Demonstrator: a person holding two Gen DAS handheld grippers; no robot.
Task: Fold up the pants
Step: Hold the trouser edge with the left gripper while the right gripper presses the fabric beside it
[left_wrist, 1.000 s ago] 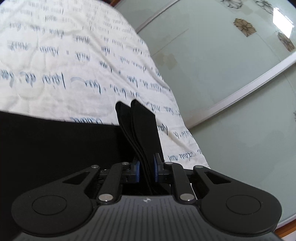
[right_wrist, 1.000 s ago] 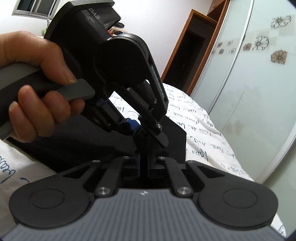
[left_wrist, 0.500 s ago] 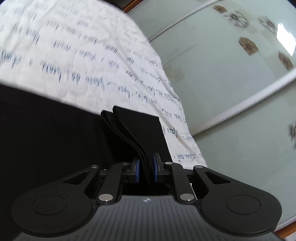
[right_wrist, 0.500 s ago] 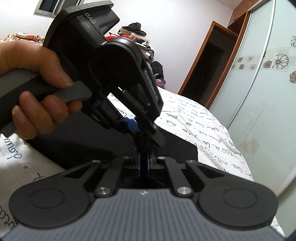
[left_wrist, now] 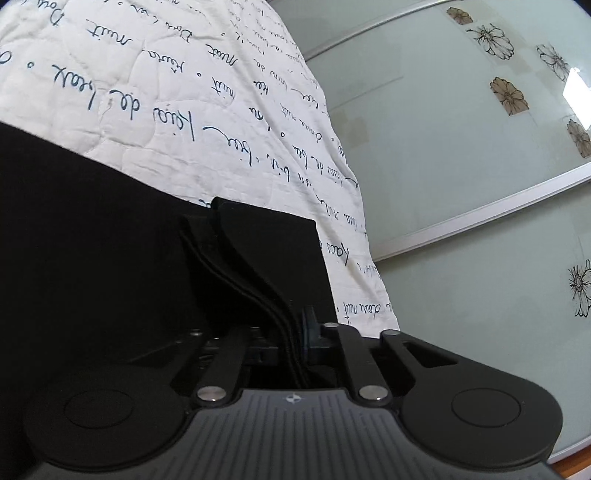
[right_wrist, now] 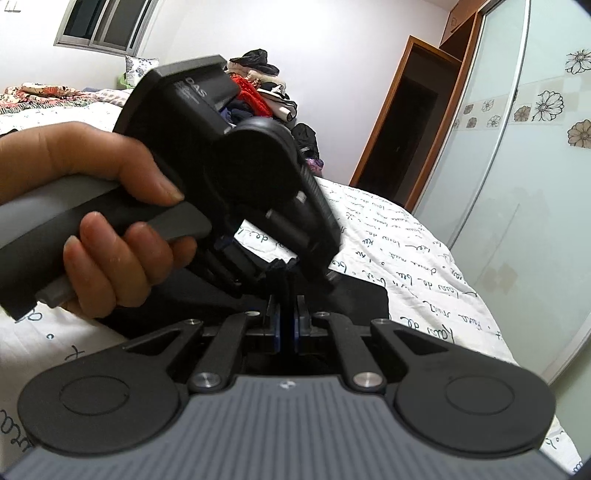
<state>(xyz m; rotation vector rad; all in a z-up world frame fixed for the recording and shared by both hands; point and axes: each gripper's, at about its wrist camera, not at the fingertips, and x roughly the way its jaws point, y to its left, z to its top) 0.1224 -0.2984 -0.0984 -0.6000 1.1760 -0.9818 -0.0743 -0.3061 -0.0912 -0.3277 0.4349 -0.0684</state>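
both grippers (left_wrist: 291,328) (right_wrist: 286,321) apparently clamp pants (left_wrist: 92,240)

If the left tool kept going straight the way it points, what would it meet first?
Likely the black pants it already clamps, then the white lettered bedspread beyond their edge. The left tool points slightly down at the bed; depth is unclear.

the left gripper (left_wrist: 293,332) has sunk closer to the bed (left_wrist: 184,110) and rolled a little, and its jaws have just been closing tighter on the layered edge of the black pants (left_wrist: 258,251) between them. in the right wrist view the hand (right_wrist: 110,221) holding that gripper now sits lower and nearer, with more of the far wall, window (right_wrist: 99,26) and clothes pile (right_wrist: 258,85) showing above it.
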